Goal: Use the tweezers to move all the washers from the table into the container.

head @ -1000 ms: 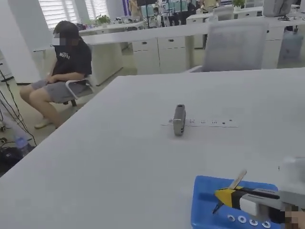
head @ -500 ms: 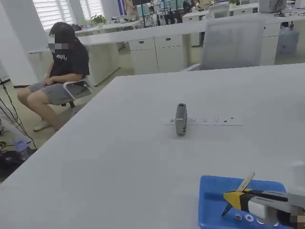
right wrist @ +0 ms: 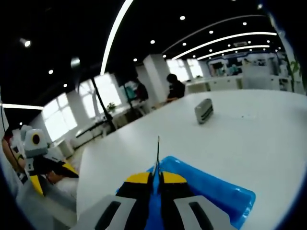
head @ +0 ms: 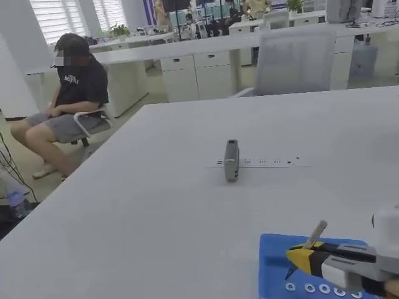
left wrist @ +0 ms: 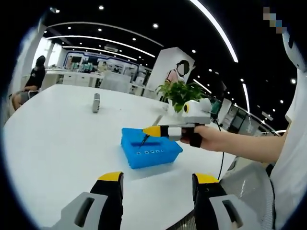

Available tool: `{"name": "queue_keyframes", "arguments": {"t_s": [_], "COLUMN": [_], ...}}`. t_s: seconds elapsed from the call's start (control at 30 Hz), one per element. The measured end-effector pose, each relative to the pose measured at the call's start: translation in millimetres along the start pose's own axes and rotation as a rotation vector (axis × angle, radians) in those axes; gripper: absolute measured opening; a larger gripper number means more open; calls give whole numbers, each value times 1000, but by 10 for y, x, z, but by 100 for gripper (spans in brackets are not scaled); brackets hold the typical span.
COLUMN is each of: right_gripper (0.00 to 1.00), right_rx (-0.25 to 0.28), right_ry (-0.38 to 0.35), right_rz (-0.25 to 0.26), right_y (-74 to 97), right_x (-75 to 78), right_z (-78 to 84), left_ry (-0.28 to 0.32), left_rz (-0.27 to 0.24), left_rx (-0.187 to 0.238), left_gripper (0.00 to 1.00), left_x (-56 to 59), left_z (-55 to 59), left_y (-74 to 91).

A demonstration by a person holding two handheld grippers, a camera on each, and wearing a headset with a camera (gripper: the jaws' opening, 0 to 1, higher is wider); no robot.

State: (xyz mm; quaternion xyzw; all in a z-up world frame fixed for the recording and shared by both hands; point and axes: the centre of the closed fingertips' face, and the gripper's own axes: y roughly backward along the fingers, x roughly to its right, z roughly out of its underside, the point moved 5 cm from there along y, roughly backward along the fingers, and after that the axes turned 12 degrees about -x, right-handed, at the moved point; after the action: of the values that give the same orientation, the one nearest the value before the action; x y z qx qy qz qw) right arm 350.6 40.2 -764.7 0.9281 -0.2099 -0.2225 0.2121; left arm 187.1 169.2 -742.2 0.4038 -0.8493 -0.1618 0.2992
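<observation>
Yellow-tipped right gripper (right wrist: 157,178) had its fingers closed on the tweezers (right wrist: 158,153), tip poised over the washers (head: 310,288) | you needed a slow descent, pinching one washer's rim | left gripper (left wrist: 158,179): fingers apart, empty | blue tray (head: 274,261) held the washers in a row | grey block (head: 231,160) lay well apart on the counter (head: 156,218).

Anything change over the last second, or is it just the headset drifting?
Nothing visibly moved or changed hands; the shift in the head view is the camera's. The right tongs stay shut on the tweezers, tip down over the blue container. The row of washers in it and the grey device farther back lie as before.
</observation>
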Motion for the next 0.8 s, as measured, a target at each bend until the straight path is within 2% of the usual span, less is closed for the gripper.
{"name": "queue_keyframes", "arguments": {"t_s": [0.1, 0.17, 0.27, 0.33, 0.47, 0.5, 0.53, 0.63, 0.73, 0.77, 0.8], "right_gripper": [4, 4, 4, 4, 4, 4, 4, 4, 4, 4, 3], "right_rx": [14, 23, 34, 30, 8, -7, -19, -105, -181, -201, -246], "right_ry": [33, 57, 88, 111, 141, 151, 157, 212, 267, 281, 310], "right_rz": [-2, -4, -8, -12, -39, -51, -54, -70, -99, -110, -133], "right_y": [98, 194, 331, 415, 554, 583, 599, 640, 658, 663, 673], "right_x": [-102, -185, -300, -378, -553, -599, -625, -702, -788, -815, -866], "right_z": [-39, -53, -44, -15, 109, 168, 213, 403, 573, 619, 707], "left_ry": [14, 17, -95, -146, -185, -190, -200, -200, -245, -277, -287], "left_rz": [16, 46, 63, 81, 137, 147, 179, 244, 289, 308, 317], "left_rx": [22, 18, -42, -62, -75, -73, -66, -76, -86, -99, -109], "left_gripper": [56, 55, 49, 46, 43, 42, 40, 33, 27, 26, 24], "left_x": [-10, 21, 70, 109, 181, 197, 234, 306, 374, 405, 424], "left_z": [-44, -68, -84, -121, -227, -257, -303, -382, -436, -444, -448], "left_y": [46, 63, 85, 85, 58, 48, 31, -29, -110, -148, -170]}}
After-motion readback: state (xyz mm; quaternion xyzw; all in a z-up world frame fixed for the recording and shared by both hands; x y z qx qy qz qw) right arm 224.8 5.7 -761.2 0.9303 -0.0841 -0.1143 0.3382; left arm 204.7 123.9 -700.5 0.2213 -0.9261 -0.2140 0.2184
